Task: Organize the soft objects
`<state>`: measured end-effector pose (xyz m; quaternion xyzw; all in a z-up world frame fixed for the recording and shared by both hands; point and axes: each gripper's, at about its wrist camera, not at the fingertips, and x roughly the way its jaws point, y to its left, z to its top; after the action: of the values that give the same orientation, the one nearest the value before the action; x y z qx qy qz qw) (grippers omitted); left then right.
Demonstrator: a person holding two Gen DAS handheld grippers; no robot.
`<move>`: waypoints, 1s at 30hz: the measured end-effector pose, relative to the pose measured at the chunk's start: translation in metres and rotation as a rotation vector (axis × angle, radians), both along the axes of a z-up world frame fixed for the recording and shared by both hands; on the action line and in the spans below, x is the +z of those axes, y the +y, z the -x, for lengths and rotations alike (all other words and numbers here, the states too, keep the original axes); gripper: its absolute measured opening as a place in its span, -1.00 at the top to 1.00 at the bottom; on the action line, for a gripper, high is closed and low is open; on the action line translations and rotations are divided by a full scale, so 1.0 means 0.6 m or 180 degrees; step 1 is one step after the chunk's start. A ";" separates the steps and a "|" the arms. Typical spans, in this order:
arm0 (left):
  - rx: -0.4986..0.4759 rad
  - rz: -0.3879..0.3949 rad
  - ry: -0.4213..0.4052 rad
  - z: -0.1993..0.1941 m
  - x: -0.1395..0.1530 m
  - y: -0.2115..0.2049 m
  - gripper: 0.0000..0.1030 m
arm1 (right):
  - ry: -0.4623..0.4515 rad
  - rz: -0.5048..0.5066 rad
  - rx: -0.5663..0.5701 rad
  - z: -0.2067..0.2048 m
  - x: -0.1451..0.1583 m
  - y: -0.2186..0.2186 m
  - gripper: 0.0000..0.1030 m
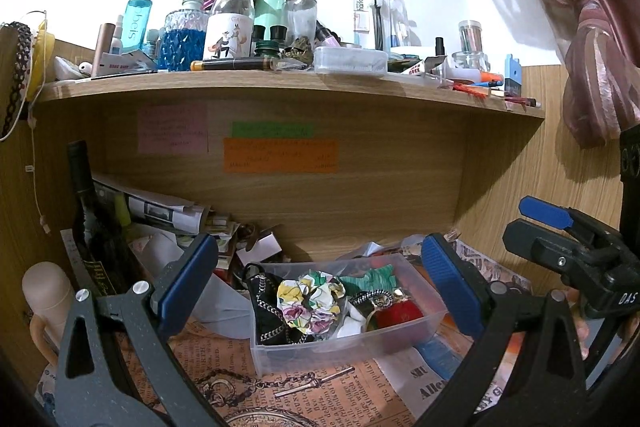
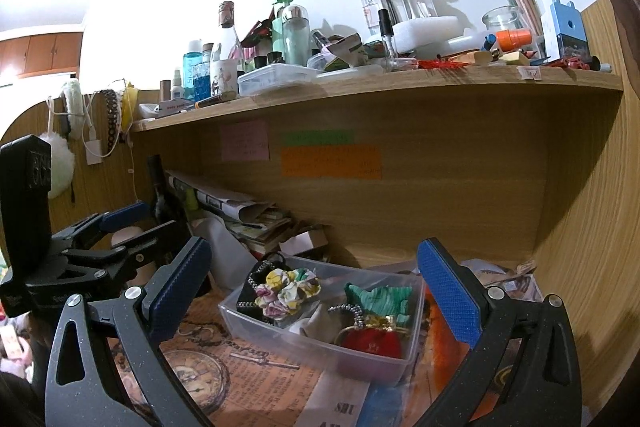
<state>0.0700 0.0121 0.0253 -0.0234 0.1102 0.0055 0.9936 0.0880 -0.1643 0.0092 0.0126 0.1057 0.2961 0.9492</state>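
Note:
A clear plastic bin (image 1: 430, 323) (image 2: 234, 313) sits on the desk under the shelf. It holds a floral scrunchie (image 1: 312, 301) (image 2: 288, 289), a black chained pouch (image 1: 266, 301), a green pleated cloth (image 1: 370, 277) (image 2: 380, 297) and a red pouch (image 1: 398, 313) (image 2: 374, 341). My left gripper (image 1: 320, 283) is open and empty, held just in front of the bin. My right gripper (image 2: 316, 287) is open and empty, facing the bin from the right; it also shows at the right edge of the left wrist view (image 1: 560, 227).
A cluttered wooden shelf (image 1: 280, 85) (image 2: 400, 83) carries bottles and jars above. A dark wine bottle (image 1: 94, 227), papers and a cream figure (image 1: 46, 291) stand at the left. Newspaper-print paper (image 1: 320, 399) covers the desk. A pink curtain (image 1: 592, 39) hangs at the right.

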 end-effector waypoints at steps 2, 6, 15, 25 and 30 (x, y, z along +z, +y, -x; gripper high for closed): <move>0.0003 0.0000 0.0001 0.000 0.000 -0.001 -1.00 | -0.0001 0.0000 0.0012 -0.001 0.000 0.000 -1.00; -0.0045 -0.0005 0.0012 -0.003 -0.001 -0.001 -1.00 | 0.0004 0.0008 0.0004 -0.001 0.000 0.000 -1.00; -0.0096 0.0009 0.0012 -0.004 0.000 0.001 -1.00 | 0.0049 -0.0003 0.0035 -0.005 -0.006 -0.002 -1.00; -0.0114 0.0010 0.0020 -0.004 0.001 -0.002 -1.00 | 0.0056 -0.0013 0.0066 -0.008 -0.007 -0.004 -1.00; -0.0121 0.0050 0.0055 -0.007 -0.001 -0.001 -1.00 | 0.0064 -0.0015 0.0076 -0.010 -0.008 -0.006 -1.00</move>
<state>0.0741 0.0117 0.0249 -0.0290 0.1192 -0.0140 0.9924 0.0941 -0.1678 0.0044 0.0166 0.1147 0.3075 0.9445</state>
